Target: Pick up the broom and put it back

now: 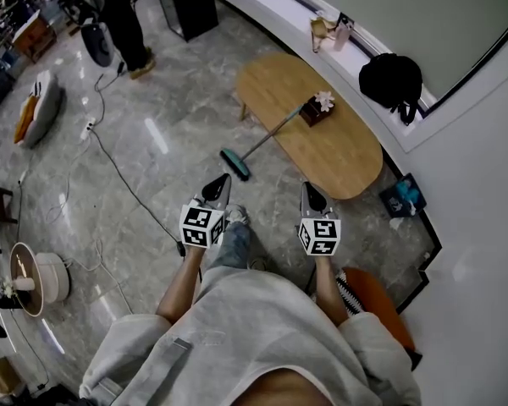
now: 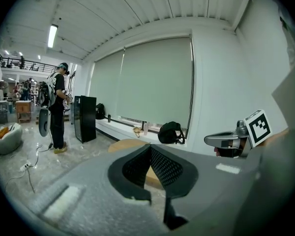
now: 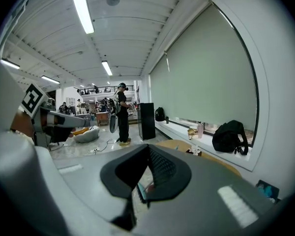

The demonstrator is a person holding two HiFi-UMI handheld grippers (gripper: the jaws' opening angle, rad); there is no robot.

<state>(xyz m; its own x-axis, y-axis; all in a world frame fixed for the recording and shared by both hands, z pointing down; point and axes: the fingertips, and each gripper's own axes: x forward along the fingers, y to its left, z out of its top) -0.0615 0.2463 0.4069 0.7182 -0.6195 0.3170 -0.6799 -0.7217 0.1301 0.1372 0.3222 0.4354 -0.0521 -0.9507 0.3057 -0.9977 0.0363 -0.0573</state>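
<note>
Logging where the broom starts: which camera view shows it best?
The head view: the whole broom shows, brush head on the floor, handle leaning up onto the wooden table. The right gripper view catches only a teal sliver, likely its brush, past the jaws. The left gripper view shows none of it.

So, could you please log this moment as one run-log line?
stage: before pickup | broom: untouched, head on floor, handle resting on table | left gripper: jaws shut, empty | right gripper: jaws shut, empty

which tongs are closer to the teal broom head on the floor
Left. The left tongs sit just short of the teal broom head; the right tongs are off to its right, by the oval wooden table.
</note>
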